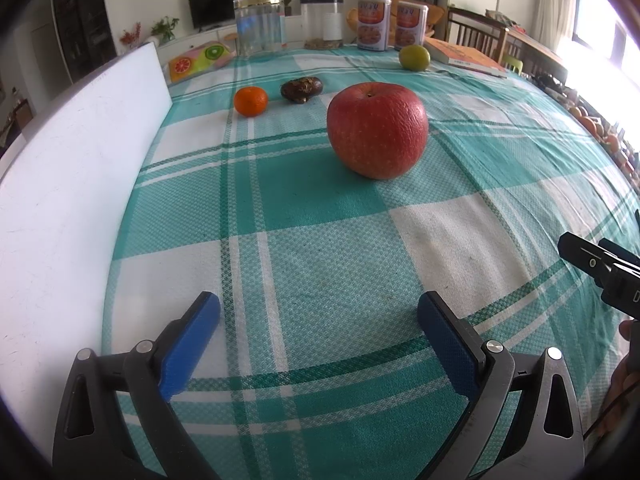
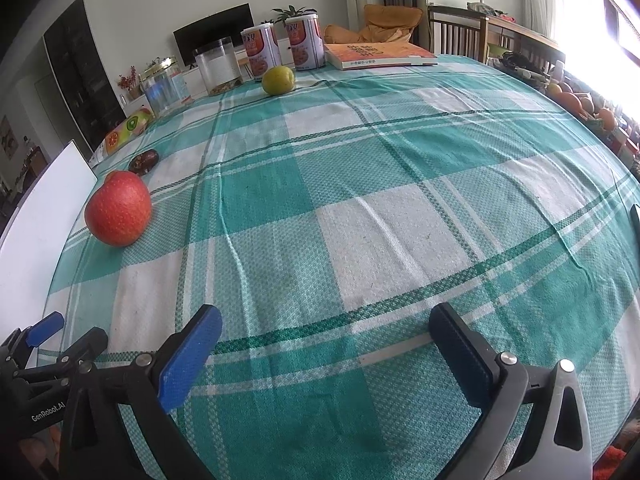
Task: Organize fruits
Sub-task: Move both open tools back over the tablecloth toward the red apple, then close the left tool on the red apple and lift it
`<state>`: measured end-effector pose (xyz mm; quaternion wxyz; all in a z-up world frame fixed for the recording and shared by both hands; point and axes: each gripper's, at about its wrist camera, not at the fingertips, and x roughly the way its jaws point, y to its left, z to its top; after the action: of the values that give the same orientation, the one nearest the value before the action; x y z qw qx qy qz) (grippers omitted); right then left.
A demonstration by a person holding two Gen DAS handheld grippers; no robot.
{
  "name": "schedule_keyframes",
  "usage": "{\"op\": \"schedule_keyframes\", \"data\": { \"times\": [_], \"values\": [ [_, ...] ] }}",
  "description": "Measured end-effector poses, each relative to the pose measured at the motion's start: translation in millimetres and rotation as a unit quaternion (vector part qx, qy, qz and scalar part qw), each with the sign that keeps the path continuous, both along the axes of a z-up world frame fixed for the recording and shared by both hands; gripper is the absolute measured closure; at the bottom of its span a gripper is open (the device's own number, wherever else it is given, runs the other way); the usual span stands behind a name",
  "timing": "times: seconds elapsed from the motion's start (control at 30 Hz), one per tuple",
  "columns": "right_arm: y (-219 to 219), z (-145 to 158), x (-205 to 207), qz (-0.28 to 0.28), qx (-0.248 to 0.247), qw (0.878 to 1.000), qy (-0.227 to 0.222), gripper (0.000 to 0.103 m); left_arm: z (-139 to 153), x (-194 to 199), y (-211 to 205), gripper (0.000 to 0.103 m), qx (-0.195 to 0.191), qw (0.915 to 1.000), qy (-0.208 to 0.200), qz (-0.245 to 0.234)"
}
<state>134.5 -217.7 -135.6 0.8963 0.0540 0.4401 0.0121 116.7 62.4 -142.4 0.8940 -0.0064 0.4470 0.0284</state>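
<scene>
A big red apple [image 1: 377,130] sits on the green checked tablecloth [image 1: 320,240], straight ahead of my left gripper [image 1: 319,310], which is open and empty. Behind the apple lie a small orange [image 1: 251,101] and a dark brown fruit [image 1: 301,89]. A green fruit [image 1: 414,57] sits far back by the book. In the right wrist view the apple [image 2: 118,209] is at the left, the dark fruit [image 2: 144,161] behind it, the green fruit [image 2: 278,79] far back. My right gripper [image 2: 326,326] is open and empty over bare cloth.
A white board [image 1: 72,184] runs along the table's left edge. At the back stand a glass jar [image 1: 260,24], a clear container [image 1: 322,24], two cans [image 1: 392,24], an orange book [image 1: 464,56] and a fruit-print pack [image 1: 200,58]. Chairs stand beyond.
</scene>
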Motion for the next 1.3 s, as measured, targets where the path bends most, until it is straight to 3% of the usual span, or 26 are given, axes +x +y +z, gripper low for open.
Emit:
{"op": "schedule_keyframes", "data": {
  "times": [0.9,0.97,1.1,1.3],
  "values": [
    [2,-2,-1,0.003,-0.01,1.0,0.003,0.0,0,0,-1,0.003,-0.001,1.0,-0.002,0.0],
    [1,-2,-1,0.003,-0.01,1.0,0.003,0.0,2,-2,-3,0.003,-0.013,0.9999,-0.004,-0.01],
    [1,-2,-1,0.003,-0.01,1.0,0.003,0.0,16,9,-8,0.003,-0.08,0.9961,-0.021,-0.029],
    [1,-2,-1,0.003,-0.008,1.0,0.002,0.0,27,64,-9,0.003,-0.101,0.9938,-0.043,0.018]
  ]
}}
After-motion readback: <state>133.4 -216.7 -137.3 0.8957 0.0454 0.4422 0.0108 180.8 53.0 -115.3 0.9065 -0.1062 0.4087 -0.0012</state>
